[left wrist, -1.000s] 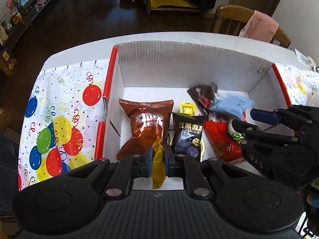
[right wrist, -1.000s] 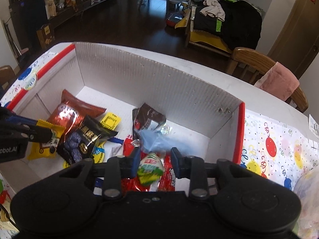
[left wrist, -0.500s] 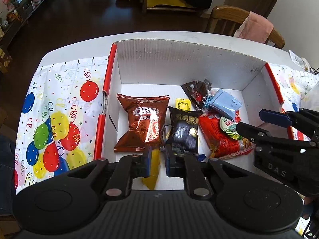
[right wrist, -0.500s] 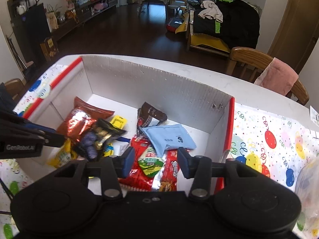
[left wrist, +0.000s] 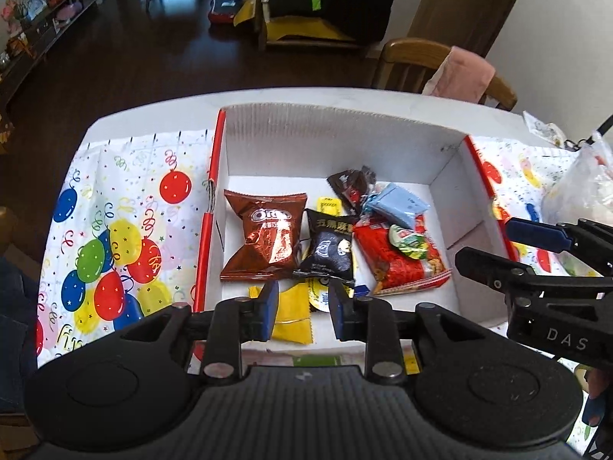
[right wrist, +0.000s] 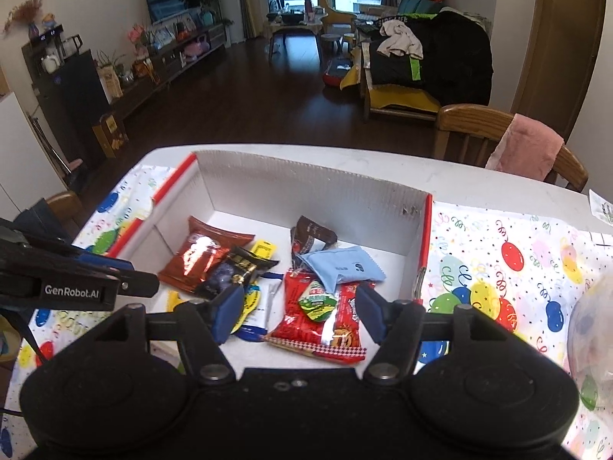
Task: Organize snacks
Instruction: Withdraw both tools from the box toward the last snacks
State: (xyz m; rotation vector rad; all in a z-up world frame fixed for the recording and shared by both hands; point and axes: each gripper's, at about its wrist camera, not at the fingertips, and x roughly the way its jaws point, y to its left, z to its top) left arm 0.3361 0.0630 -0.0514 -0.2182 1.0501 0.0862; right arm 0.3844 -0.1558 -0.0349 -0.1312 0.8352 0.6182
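A white cardboard box with red edges holds several snacks: a brown Oreo bag, a black packet, a red packet and a light blue packet. My left gripper hovers above the box's near edge, its jaws opening. A yellow packet lies loose on the box floor below them. My right gripper is also opening, above a green jelly cup that rests on the red packet, untouched. Each gripper shows in the other's view: right gripper, left gripper.
A balloon-print tablecloth covers the table on both sides of the box. A clear plastic bag lies on the cloth to the right. A wooden chair with a pink cloth stands behind the table.
Both grippers have let go and risen back from the box. The yellow packet now lies in the box, and the green cup lies on the red packet.
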